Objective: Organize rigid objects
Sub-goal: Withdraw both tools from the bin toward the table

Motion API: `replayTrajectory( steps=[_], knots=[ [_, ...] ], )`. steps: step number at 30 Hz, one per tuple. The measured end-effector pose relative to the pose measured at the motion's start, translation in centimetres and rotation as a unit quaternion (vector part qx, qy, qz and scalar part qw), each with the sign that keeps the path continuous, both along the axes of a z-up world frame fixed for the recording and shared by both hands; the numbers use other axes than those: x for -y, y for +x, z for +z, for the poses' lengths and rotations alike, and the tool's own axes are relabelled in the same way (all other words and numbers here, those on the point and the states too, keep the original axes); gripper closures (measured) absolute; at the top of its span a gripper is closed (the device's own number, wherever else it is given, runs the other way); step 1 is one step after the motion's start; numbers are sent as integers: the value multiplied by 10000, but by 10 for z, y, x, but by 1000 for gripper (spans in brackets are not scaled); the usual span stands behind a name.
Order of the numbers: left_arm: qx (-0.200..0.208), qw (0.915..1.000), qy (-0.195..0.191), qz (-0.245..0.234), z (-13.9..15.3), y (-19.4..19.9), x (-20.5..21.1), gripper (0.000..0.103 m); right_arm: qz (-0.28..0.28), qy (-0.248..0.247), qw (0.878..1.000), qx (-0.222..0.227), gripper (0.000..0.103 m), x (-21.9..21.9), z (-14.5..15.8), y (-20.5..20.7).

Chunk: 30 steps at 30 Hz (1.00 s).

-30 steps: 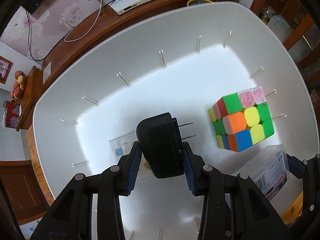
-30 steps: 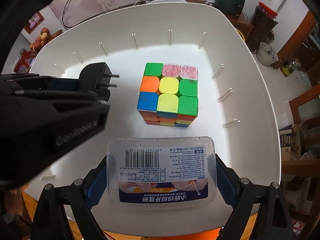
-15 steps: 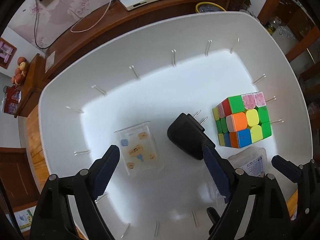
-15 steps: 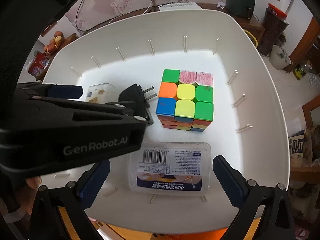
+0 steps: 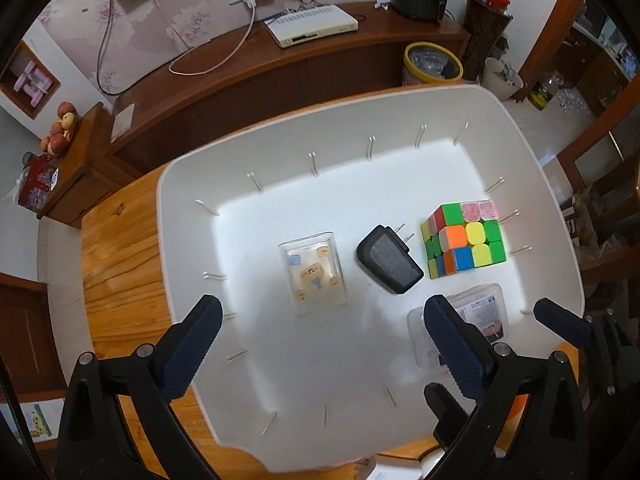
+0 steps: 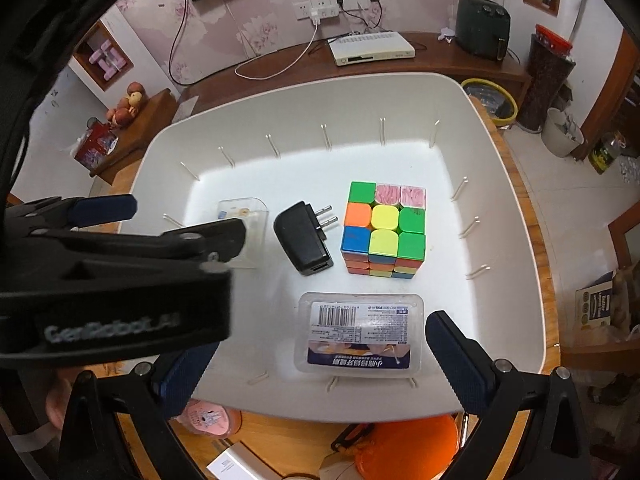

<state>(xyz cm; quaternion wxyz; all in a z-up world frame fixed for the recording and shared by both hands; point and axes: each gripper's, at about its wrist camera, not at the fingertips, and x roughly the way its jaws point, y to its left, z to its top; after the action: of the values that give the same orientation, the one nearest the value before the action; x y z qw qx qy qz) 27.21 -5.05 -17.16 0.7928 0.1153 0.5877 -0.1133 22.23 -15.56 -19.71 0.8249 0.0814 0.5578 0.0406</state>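
Observation:
A white tub (image 5: 192, 216) (image 6: 500, 160) on a wooden table holds a black plug adapter (image 5: 389, 259) (image 6: 304, 238), a colourful puzzle cube (image 5: 464, 245) (image 6: 383, 229), a clear box of small wooden pieces (image 5: 314, 274) (image 6: 244, 210) and a labelled clear plastic box (image 5: 478, 320) (image 6: 360, 334). My left gripper (image 5: 320, 346) is open and empty, raised above the tub's near side. My right gripper (image 6: 316, 360) is open and empty, above the labelled box. The left gripper also shows in the right wrist view (image 6: 168, 220), hiding part of the clear box.
A wooden sideboard (image 5: 280, 68) behind the table carries a white set-top box (image 5: 312, 26) and cables. A yellow-rimmed bin (image 5: 434, 62) stands on the floor. An orange object (image 6: 408, 446) and a pink item (image 6: 208, 418) lie on the table near the tub's front edge.
My left gripper opened and let go of the black adapter, which now lies in the tub. My right gripper opened and released the labelled box. Both grippers pulled back and up.

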Motion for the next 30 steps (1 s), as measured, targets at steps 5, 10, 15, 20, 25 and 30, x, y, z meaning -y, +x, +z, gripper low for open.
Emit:
replayTrajectory(
  steps=[5,10,15,20,25,30],
  knots=[
    [163,9997,-115,109,21,-10,-17,2,46,12,9999,137,0,-4,14,-8],
    [326,9991,-239,160,45,-28,-30,2,109,76,9992,374,0,-6,34,-21],
    [477,9976,-423,256,72,-46,-40,2,270,169,9975,634,0,-6,64,-38],
    [683,9958,-489,355,97,-66,-48,2,520,242,9950,813,0,-5,96,-58],
    [812,9939,-619,426,117,-87,-52,2,801,285,9909,1047,0,0,124,-82],
    [1006,9915,-728,391,138,-111,-51,2,1009,128,9884,1127,0,6,142,-103]
  ],
)
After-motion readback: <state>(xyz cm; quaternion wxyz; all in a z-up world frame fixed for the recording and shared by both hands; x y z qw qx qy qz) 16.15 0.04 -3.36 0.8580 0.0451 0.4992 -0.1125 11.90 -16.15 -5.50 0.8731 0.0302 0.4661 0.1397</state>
